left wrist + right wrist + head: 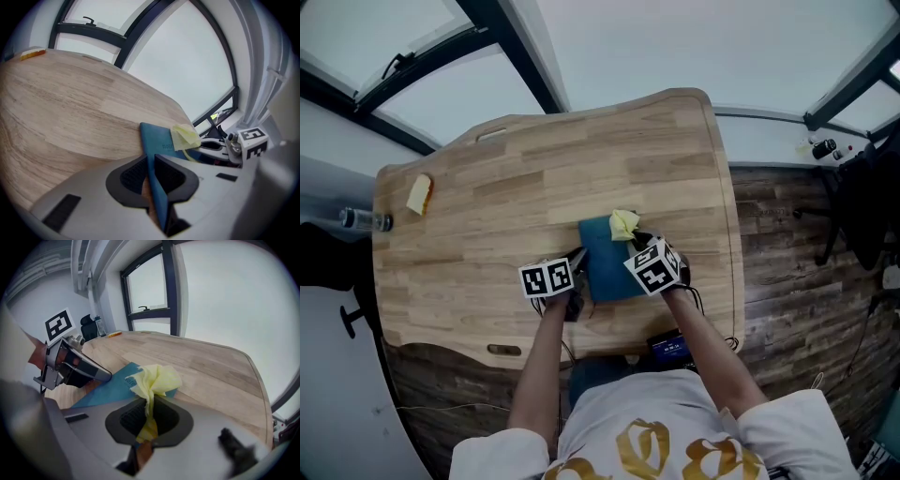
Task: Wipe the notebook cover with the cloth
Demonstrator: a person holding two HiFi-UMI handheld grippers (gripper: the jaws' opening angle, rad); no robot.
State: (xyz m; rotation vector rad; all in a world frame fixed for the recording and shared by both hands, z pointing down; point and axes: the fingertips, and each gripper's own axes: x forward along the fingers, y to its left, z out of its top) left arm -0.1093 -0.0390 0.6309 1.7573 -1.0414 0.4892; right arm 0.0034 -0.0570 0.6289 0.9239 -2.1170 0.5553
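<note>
A blue notebook lies near the front of the wooden table. My left gripper is shut on the notebook's left edge, which runs between its jaws in the left gripper view. My right gripper is shut on a yellow cloth, bunched over the notebook's far right corner. In the right gripper view the cloth rises out of the jaws and rests on the blue cover. The left gripper shows there at the left.
A small yellow and orange object lies at the table's far left. A bottle sits beyond the left edge. A dark chair stands on the wooden floor at the right. Windows run behind the table.
</note>
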